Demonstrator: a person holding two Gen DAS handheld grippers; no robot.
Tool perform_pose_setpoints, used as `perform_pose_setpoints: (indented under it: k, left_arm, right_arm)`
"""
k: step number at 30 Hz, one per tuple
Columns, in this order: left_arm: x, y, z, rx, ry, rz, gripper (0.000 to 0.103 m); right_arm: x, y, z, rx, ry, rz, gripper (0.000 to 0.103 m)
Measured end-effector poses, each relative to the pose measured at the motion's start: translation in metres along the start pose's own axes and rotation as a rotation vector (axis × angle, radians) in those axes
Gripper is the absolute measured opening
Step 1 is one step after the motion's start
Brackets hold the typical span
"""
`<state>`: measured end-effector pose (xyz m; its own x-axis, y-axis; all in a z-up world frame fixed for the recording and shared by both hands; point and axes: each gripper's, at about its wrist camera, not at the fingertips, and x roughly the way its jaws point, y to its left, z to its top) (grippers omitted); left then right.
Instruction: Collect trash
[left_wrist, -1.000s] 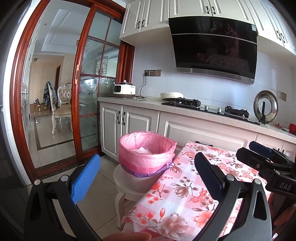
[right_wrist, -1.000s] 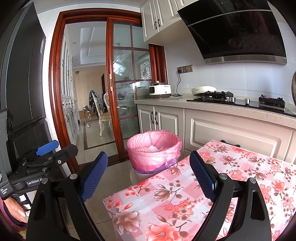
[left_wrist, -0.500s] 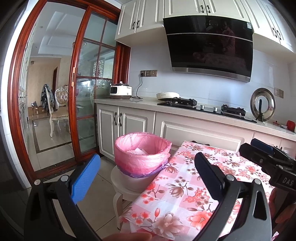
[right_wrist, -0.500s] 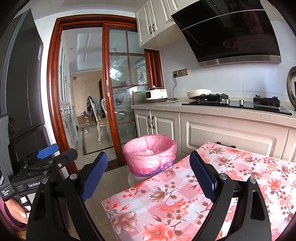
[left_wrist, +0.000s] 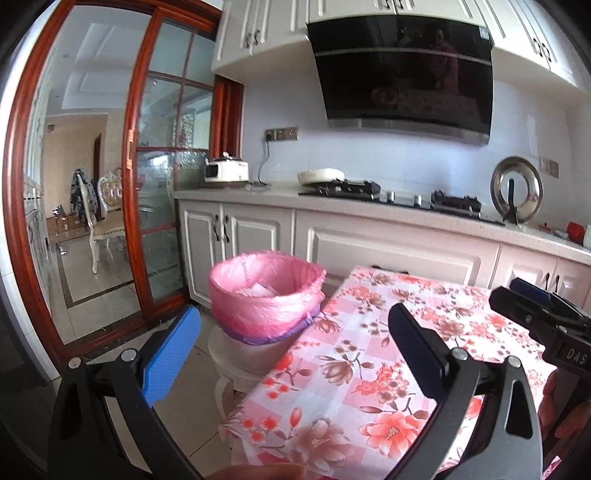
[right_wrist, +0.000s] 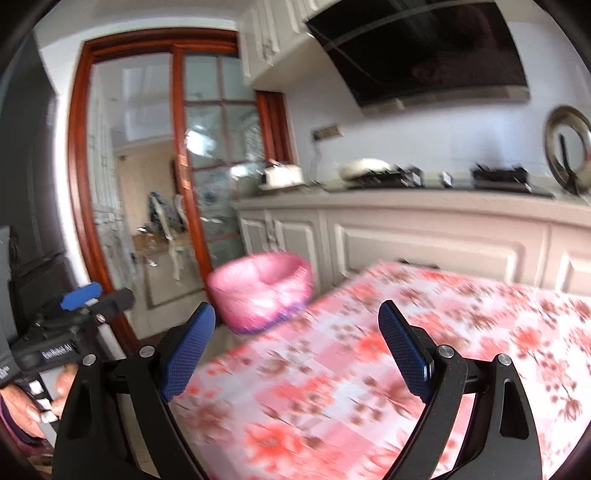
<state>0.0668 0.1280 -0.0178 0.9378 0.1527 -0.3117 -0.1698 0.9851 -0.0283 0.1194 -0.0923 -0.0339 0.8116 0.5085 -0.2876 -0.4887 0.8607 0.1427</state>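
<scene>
A bin lined with a pink bag (left_wrist: 264, 295) stands on a white stool (left_wrist: 236, 365) at the left end of the table with the floral pink cloth (left_wrist: 369, 354). White scraps lie inside the bag. My left gripper (left_wrist: 295, 347) is open and empty, held back from the bin over the table's near corner. My right gripper (right_wrist: 297, 343) is open and empty above the cloth (right_wrist: 369, 369), with the blurred bin (right_wrist: 260, 291) ahead to the left. Each gripper shows at the edge of the other's view: the right one (left_wrist: 532, 314) and the left one (right_wrist: 88, 301).
White kitchen cabinets (left_wrist: 332, 243) and a counter with a gas hob (left_wrist: 388, 192) run behind the table. A range hood (left_wrist: 402, 74) hangs above. A wood-framed glass door (left_wrist: 162, 184) stands open at the left onto a room with a chair (left_wrist: 105, 218).
Both views have pulled back and swung a little to the right, so the bin looks smaller and further left. The right view is now motion-blurred. Both grippers stay open.
</scene>
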Motion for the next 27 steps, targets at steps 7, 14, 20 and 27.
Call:
perform_pose_setpoints:
  k: [7,14,20,27]
  left_arm:
    - [0.097,-0.069,-0.016,0.115,0.213,-0.072,0.098]
    - [0.216,-0.112,-0.035,0.186,0.502,-0.154,0.098]
    - [0.270,-0.128,-0.053,0.170,0.563,-0.177,0.098]
    - [0.299,-0.142,-0.068,0.190,0.619,-0.180,0.098]
  right_arm:
    - [0.005,-0.096,-0.029,0.046,0.244,-0.326,0.085]
    - [-0.051,-0.228,-0.079,0.223,0.432,-0.668,0.085]
    - [-0.084,-0.296,-0.110,0.384,0.505,-0.800,0.085]
    - [-0.093,-0.326,-0.125,0.451,0.515,-0.837,0.085]
